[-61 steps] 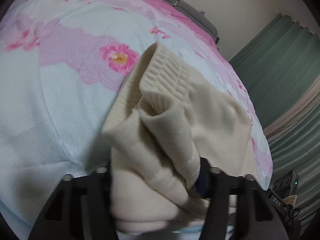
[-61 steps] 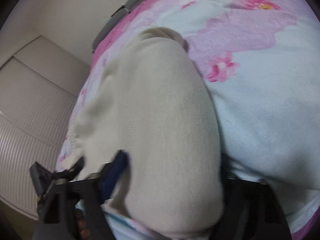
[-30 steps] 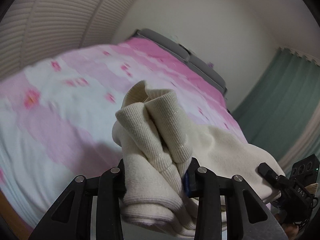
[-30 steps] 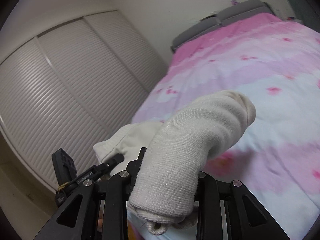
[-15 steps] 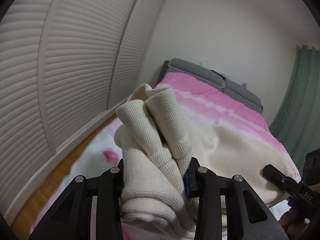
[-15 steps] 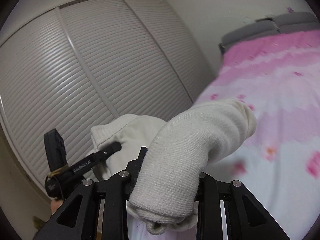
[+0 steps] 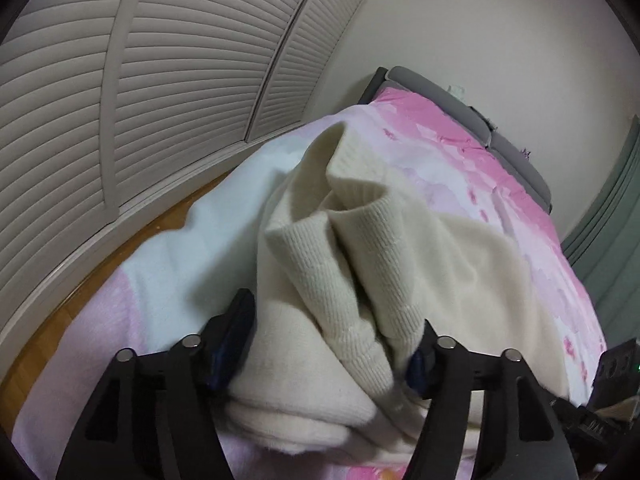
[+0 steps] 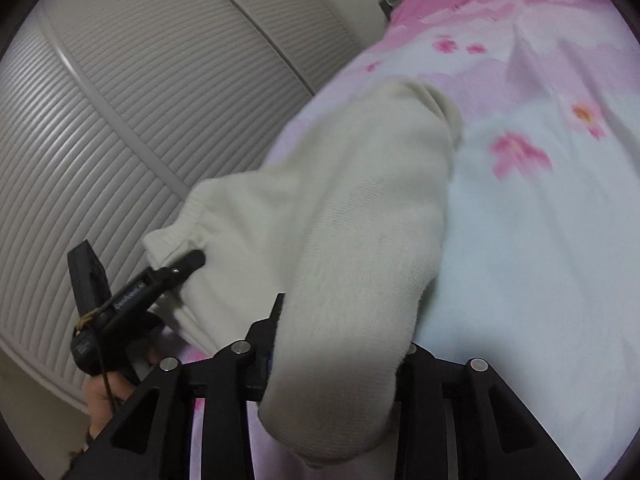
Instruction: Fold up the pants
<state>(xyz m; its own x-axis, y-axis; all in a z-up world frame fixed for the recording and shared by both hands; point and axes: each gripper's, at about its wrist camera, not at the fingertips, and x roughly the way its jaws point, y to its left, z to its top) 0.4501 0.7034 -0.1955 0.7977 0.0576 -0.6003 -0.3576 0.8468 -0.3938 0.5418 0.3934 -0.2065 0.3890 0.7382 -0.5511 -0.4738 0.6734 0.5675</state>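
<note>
In right view, left gripper (image 8: 192, 260) pinches pants (image 8: 360, 208).

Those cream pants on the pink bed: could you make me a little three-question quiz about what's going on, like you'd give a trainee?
1. True or false: the cream pants lie untouched on the floral bedspread.
2. Which holds bunched fabric between its fingers? A) only the left gripper B) only the right gripper C) both
3. Fill in: behind the bed stand slatted ____ doors.

Key: 1 false, both tools hold them; 2 C; 3 closet.
</note>
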